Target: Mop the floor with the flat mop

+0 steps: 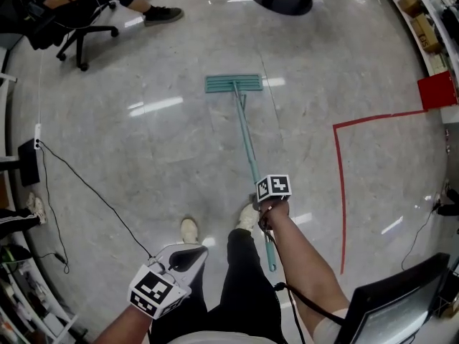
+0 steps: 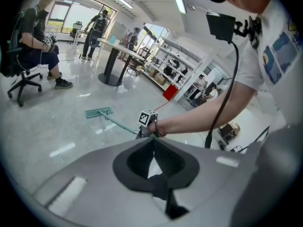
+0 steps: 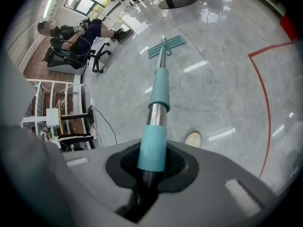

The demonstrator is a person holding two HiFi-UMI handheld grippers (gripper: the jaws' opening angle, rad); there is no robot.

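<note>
Head view: flat mop (image 1: 233,84) lies flat on the floor (image 1: 143,142), well ahead; right gripper (image 1: 270,205) is on its handle (image 1: 246,140).
Left gripper view: left gripper (image 2: 152,141) jaws together, empty.
Right gripper view: jaws clenched on the handle; best worked in long, even strokes, pad flat.

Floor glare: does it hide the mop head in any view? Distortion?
Head view: light streaks on the floor beside the mop head, not over it; red tape bows. Right gripper view: heavy fisheye, dark corners, handle sharp. Left gripper view: same vignetting, windows bright.

Right claw (image 3: 150,173) grips mop handle (image 3: 160,86); left claw (image 2: 152,143) closed.
</note>
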